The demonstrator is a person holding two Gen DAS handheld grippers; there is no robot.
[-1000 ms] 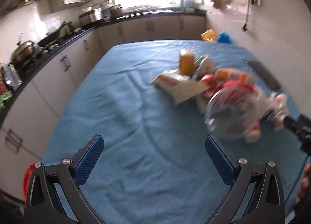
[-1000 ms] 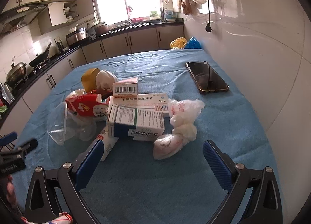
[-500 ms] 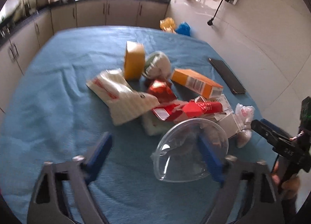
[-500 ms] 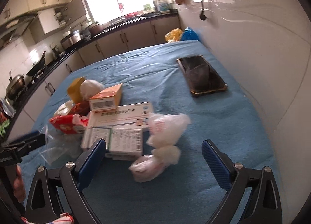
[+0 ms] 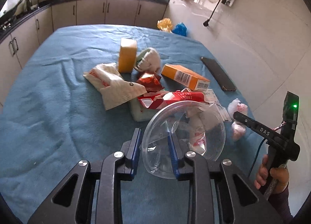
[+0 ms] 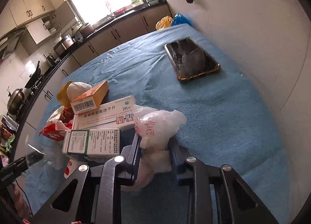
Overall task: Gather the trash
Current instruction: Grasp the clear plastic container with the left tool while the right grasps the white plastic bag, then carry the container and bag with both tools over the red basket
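Left gripper (image 5: pixel 153 152): I have its fingers pinched on the near rim of the clear plastic bowl (image 5: pixel 184 136), one finger inside, one outside.
Right gripper (image 6: pixel 155 154): I have it clamped on the white plastic bag (image 6: pixel 157 126), at the near edge of the pile.
Trash pile: boxes (image 6: pixel 101 115), wrappers (image 5: pixel 116 87) and a carton (image 5: pixel 171 98) lie heaped mid-table on the blue cloth (image 5: pixel 48 107); a phone (image 6: pixel 192 60) lies apart, near the wall.
Step in hand: grasping, both tools loaded, I judge.
Next move: I should lift the bag clear and drop it into the bowl, keeping the bowl level.
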